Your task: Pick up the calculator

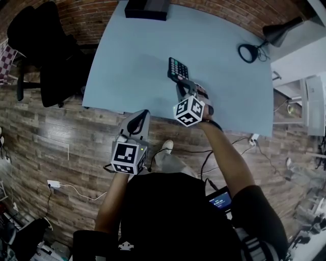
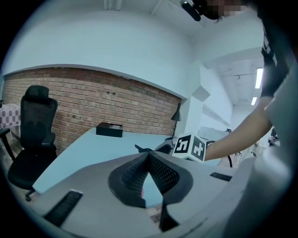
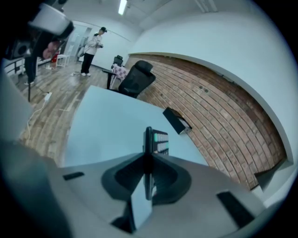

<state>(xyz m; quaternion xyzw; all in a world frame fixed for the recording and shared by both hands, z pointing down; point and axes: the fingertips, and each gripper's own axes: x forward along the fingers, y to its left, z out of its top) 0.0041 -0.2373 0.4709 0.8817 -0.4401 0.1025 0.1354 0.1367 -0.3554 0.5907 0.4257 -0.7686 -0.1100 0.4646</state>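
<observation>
Right gripper point(image 1: 184, 85), head view: clamped on calculator point(image 1: 177, 69) over blue table point(image 1: 132, 61); left gripper point(image 1: 142, 114) at table's near edge. Left gripper view: jaws together, nothing between. Right gripper view: calculator edge-on, pinched between jaws.

1 calculator point(image 1: 178, 70). 2 grippers: 1 left gripper point(image 1: 143, 114) and 1 right gripper point(image 1: 185, 87), each with 2 jaws, 4 jaws in all. 2 marker cubes, 1 per gripper: the left cube point(image 1: 128, 157) and the right cube point(image 1: 189, 111). 1 pale blue counter point(image 1: 132, 56). On it, 1 black box point(image 1: 146, 8) at the far edge and 1 black desk lamp point(image 1: 281, 31). 1 black office chair point(image 1: 41, 46) beside the counter. 1 person point(image 3: 93, 44) far off in the right gripper view.
</observation>
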